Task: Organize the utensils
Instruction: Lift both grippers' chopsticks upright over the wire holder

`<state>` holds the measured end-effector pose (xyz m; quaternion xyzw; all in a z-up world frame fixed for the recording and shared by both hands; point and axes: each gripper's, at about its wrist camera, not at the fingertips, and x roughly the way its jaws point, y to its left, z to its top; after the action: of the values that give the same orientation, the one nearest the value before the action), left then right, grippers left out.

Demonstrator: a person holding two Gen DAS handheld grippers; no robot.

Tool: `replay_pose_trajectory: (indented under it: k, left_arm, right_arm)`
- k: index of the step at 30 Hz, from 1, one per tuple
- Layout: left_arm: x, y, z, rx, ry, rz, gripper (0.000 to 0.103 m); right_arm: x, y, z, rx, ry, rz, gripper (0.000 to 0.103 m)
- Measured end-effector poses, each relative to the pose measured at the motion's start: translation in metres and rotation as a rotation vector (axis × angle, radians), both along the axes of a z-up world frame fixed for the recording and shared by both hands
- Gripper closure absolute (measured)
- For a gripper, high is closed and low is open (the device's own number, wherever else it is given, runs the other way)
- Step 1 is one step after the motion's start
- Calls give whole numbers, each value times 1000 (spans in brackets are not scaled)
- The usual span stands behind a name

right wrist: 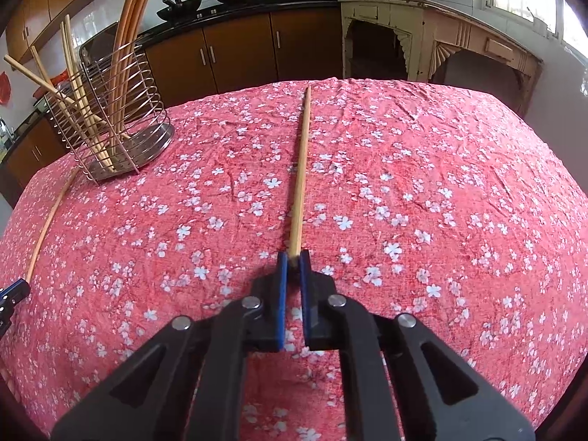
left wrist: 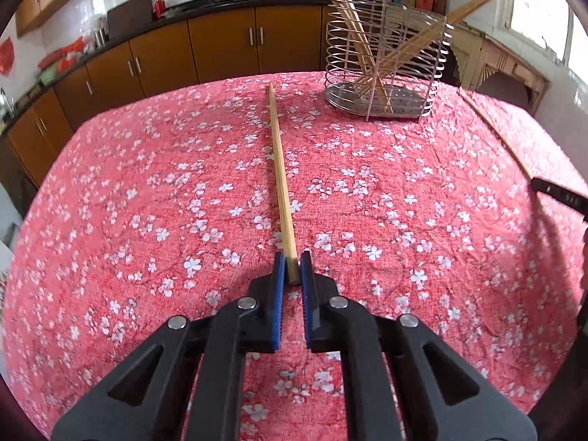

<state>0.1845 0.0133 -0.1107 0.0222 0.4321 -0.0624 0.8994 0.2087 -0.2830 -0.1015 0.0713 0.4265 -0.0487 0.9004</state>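
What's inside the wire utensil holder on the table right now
The wire utensil holder holds several wooden chopsticks, leaning at angles and sticking out above the rim. Its perforated metal base shows through the wires, but the chopsticks overlap, so an exact count is unclear.

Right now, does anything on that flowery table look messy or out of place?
Nothing is spilled or broken. The wooden chopsticks in the wire utensil holder lean every which way instead of standing together. The left gripper and the right gripper each pinch one chopstick by its end over the tablecloth.
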Motion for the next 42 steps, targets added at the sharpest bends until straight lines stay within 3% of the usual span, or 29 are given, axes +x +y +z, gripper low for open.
replay_pose_trajectory:
  k: [6,10,18,24,32,42]
  left_arm:
    - [-9,9,12,-19,-44,6,95]
    - [-19,14,28,-24,-103,10,95]
    - [-36,30,94,-66,-341,61,96]
    - [-33,35,139,-109,-482,104,96]
    - [-23,34,177,-139,-564,123,96]
    - [-22,31,196,-176,-600,110,96]
  right_arm:
    - [-19,-1,12,-39,-63,0,96]
    - [-37,-2,36,-81,-155,-13,96]
    - [-65,-1,113,-125,-389,-17,96]
    - [-69,-4,158,-127,-512,-20,96]
    - [-56,-5,189,-64,-576,-17,96]
    - [-58,-5,211,0,-619,11,96]
